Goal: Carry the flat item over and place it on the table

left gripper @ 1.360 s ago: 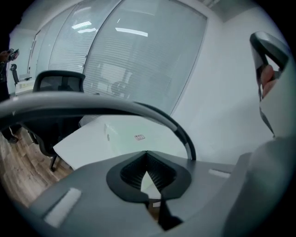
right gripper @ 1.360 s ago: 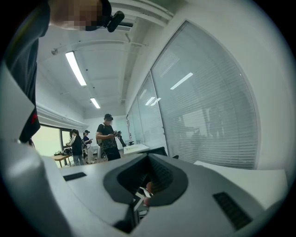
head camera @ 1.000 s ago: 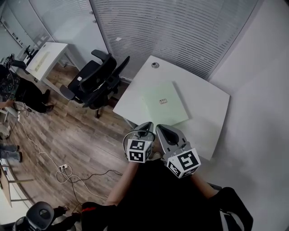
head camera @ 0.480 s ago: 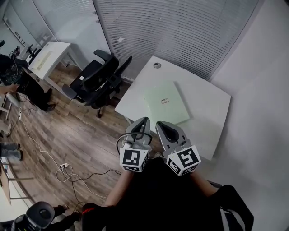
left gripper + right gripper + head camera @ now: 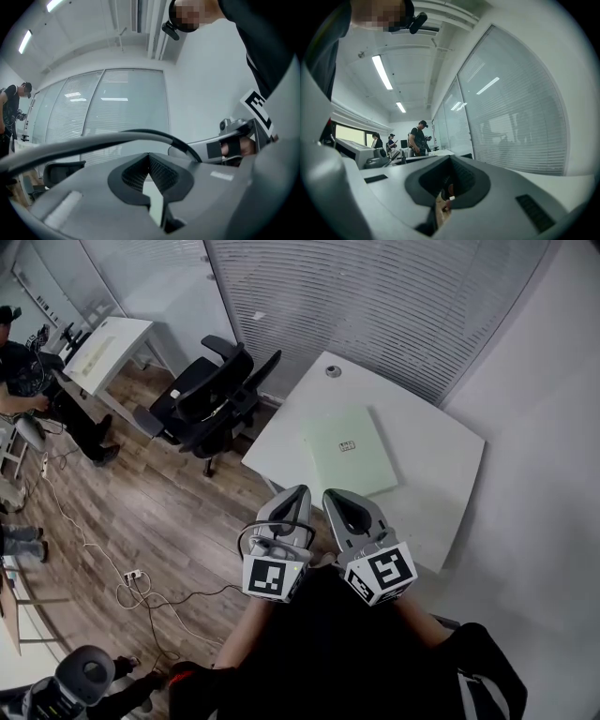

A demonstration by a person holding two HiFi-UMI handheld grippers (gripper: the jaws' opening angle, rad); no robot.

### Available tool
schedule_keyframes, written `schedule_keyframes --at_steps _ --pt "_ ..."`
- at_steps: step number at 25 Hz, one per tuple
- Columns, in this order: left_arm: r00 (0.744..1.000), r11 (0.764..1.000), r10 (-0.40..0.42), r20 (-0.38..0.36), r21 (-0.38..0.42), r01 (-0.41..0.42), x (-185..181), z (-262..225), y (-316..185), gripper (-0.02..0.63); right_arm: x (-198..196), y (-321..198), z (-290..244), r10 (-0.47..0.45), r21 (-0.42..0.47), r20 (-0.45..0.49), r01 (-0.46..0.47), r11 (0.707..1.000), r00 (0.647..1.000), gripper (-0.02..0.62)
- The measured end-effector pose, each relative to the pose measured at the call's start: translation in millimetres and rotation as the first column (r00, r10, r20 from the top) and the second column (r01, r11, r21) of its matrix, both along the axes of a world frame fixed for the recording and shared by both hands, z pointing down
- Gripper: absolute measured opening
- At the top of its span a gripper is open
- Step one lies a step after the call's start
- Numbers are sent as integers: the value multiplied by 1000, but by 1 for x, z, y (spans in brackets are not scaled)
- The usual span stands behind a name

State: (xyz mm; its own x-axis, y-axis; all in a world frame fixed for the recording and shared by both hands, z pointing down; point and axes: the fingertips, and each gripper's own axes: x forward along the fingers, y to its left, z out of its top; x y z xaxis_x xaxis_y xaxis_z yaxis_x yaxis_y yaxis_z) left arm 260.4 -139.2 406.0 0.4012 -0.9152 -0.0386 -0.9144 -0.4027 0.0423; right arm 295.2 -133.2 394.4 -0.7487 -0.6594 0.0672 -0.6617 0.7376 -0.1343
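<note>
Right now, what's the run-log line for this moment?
flat item: lying on table | left claw: shut, empty | right claw: shut, empty

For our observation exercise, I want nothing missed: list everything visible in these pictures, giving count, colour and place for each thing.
flat item: one, pale green, lying on the table
table: one, white, right of centre
office chairs: apparently two, black, left of the table
desk: one, white, upper left
power strip: one, white, on the wooden floor
bystanders: at least three, dark clothes, far end of room
left gripper: one, grey, jaws shut, empty, held toward the table
right gripper: one, grey, jaws shut, empty, beside the left one
</note>
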Motion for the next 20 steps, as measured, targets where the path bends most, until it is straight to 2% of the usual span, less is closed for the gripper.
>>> schedule_keyframes --at_steps 6,11,15,18,20 --pt "1000 999 -18 -12 -41 17 1 10 -1 5 5 -3 6 4 -15 5 -4 1000 1000 -2" --pt "999 999 -36 -2 -31 36 1 8 -3 5 8 -4 9 -2 -20 7 2 1000 1000 -2" --pt "999 998 -55 -1 15 55 -1 -2 -5 5 7 -5 3 -22 -9 -2 22 1000 1000 -1" --pt "997 996 -80 -4 -29 79 -3 2 -1 5 4 -4 2 -43 -13 11 43 999 999 -2" --pt "995 994 -103 1 -31 103 -10 2 1 5 -1 -4 2 -60 -10 14 60 998 998 -2"
